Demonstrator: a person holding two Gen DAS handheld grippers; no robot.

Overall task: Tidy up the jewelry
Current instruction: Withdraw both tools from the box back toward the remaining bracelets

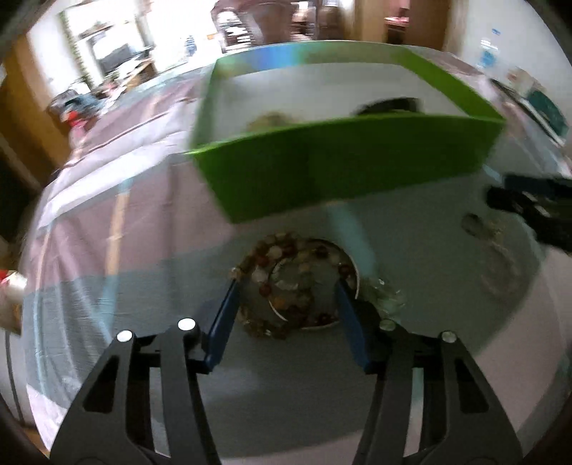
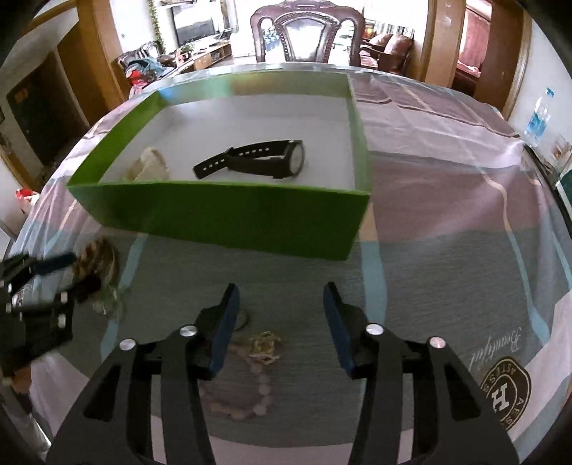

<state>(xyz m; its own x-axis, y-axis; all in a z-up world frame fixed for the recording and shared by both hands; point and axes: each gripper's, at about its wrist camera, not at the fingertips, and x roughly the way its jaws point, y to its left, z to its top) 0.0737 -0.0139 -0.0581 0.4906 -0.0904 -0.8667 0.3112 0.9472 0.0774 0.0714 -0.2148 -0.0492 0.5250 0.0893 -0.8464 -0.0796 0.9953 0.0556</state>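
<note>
A green box (image 2: 228, 218) with a white floor stands on the table; it also shows in the left wrist view (image 1: 343, 168). Inside lie a black watch (image 2: 261, 161) and a pale beige piece (image 2: 150, 166). My left gripper (image 1: 287, 286) is open, its fingers on either side of a brown and white bead bracelet (image 1: 286, 282) piled on the cloth. My right gripper (image 2: 280, 297) is open and empty above a pink bead bracelet (image 2: 246, 393) and a small gold piece (image 2: 264, 347). The left gripper (image 2: 53, 264) shows at the left edge of the right wrist view.
A clear crystal piece (image 1: 388, 297) lies right of the bead bracelet. The table carries a grey and pink cloth (image 2: 447, 250) under a clear cover. A carved chair (image 2: 307, 32) stands behind the table. A water bottle (image 2: 536, 118) stands at the far right.
</note>
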